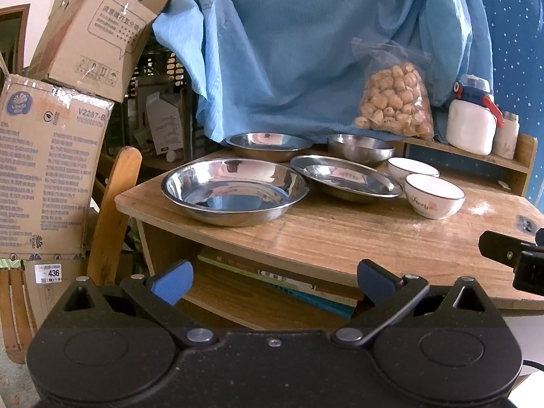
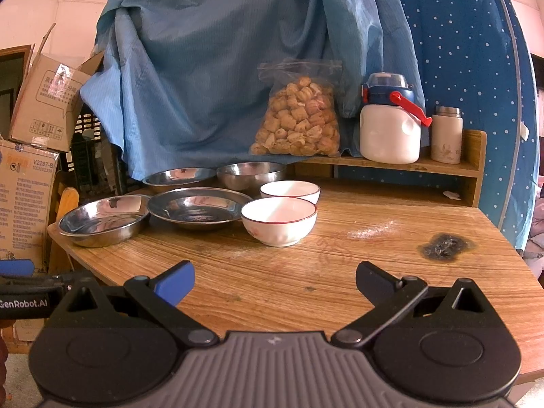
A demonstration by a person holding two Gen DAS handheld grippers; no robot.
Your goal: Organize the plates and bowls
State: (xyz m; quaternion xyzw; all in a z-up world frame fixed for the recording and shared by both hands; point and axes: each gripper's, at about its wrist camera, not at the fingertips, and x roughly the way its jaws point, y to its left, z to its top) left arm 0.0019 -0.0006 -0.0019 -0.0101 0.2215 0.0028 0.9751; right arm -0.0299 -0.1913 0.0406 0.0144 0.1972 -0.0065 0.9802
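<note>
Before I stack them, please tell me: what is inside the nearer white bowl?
The nearer white bowl looks empty: only its plain white inside shows. Its near wall hides the lowest part of the bottom, so that spot cannot be checked.

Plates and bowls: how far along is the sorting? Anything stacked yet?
Done: nothing visible. All four steel dishes, including the nearest steel plate, and both white bowls, such as the front white bowl, sit singly on the table. In hand: nothing; the left gripper and right gripper are open and empty, short of the dishes. Left: all grouping.
</note>
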